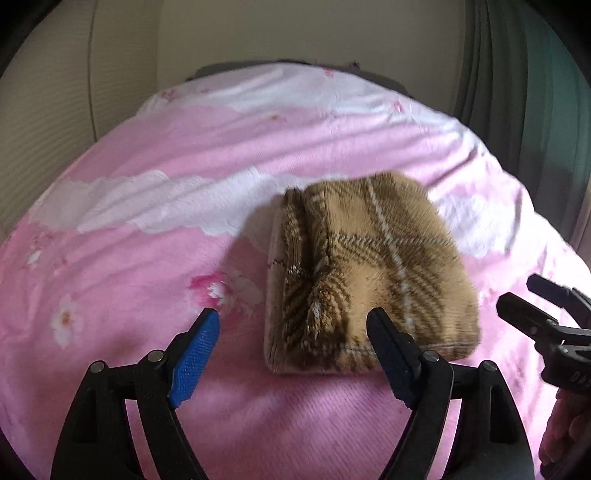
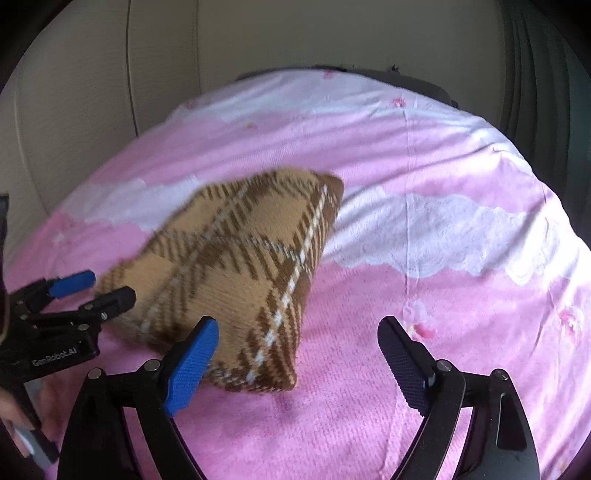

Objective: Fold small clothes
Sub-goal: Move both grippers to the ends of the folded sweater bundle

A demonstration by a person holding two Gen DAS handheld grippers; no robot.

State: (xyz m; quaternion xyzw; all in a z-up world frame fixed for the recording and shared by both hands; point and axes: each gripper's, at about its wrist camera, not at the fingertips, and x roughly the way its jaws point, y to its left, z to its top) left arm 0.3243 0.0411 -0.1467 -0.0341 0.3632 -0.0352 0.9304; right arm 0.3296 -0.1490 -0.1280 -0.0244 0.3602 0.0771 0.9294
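Note:
A folded tan knit garment with a brown and white plaid pattern [image 1: 373, 266] lies as a thick bundle on the pink bedspread [image 1: 147, 184]. My left gripper [image 1: 293, 315] is open just in front of the bundle's near-left corner; its right finger [image 1: 388, 343] overlaps the near edge and no pad presses the cloth. In the right wrist view the same garment [image 2: 236, 266] lies at centre-left. My right gripper [image 2: 299, 325] is open at its near-right corner, and its blue left finger [image 2: 192, 365] sits beside the cloth. Each gripper also shows in the other view: the right gripper [image 1: 521, 291] and the left gripper [image 2: 112, 285].
The bedspread is pink with white cloud shapes and flower prints [image 1: 218, 288], lightly wrinkled. A beige wall [image 1: 258, 29] runs behind the bed and a green curtain [image 1: 517, 74] hangs at the right. A hand [image 1: 565, 432] holds the right gripper's handle.

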